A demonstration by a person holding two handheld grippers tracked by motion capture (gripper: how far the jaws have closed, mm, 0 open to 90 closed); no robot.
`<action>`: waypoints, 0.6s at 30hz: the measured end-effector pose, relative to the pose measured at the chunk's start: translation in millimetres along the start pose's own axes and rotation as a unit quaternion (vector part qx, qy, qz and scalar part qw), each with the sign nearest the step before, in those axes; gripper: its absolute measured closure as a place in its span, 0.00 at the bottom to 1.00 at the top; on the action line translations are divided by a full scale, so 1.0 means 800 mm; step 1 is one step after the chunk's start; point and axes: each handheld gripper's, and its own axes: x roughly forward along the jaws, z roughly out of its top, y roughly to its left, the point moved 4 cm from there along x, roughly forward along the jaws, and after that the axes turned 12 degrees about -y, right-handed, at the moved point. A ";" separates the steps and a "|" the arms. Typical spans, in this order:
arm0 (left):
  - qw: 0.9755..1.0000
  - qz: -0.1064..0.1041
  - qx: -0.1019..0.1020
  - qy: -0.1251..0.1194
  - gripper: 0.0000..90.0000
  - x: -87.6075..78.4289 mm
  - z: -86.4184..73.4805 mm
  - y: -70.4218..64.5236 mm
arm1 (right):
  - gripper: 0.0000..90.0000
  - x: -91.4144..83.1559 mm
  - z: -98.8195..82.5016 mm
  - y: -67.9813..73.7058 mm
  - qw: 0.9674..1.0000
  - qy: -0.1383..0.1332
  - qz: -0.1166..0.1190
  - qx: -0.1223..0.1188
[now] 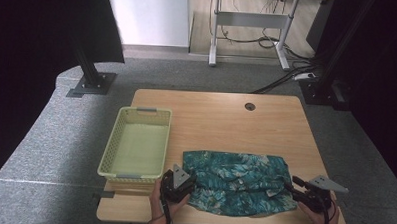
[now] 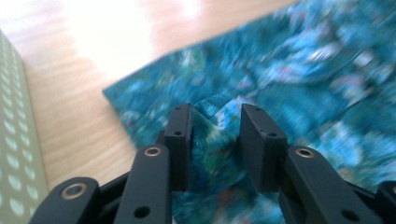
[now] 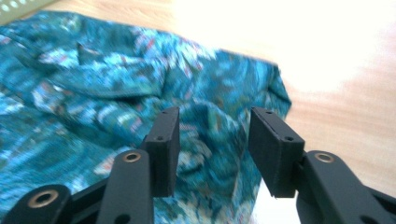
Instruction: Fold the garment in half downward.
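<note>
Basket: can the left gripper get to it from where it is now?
Probably yes. The left gripper stands open at the teal floral garment's near-left corner, right beside the green basket, with nothing between them.

High view: even, soft overhead light, sharp enough; dark curtains at both sides nearly black. Table (image 1: 226, 118) evenly lit, faint shadow beside the basket (image 1: 135, 142). Left gripper view: motion blur over the cloth (image 2: 303, 79), glare washing out the wood at top. Right gripper view: strong white glare upper right, cloth soft, black jaws crisper.
</note>
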 end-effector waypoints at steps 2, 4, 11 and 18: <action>1.000 -0.008 -0.001 -0.004 0.70 0.002 0.009 -0.005 | 0.57 -0.001 0.009 0.005 1.000 -0.004 0.000 -0.006; 1.000 -0.013 0.003 -0.005 0.68 0.006 0.018 -0.009 | 0.56 0.001 0.017 0.011 1.000 -0.005 0.004 -0.010; 0.999 -0.041 -0.012 0.014 0.65 0.042 0.040 -0.012 | 0.55 0.035 0.029 0.027 0.999 0.016 0.032 -0.012; 0.995 -0.074 -0.039 0.063 0.65 0.093 0.029 -0.017 | 0.53 0.081 0.025 0.041 0.997 0.064 0.048 -0.009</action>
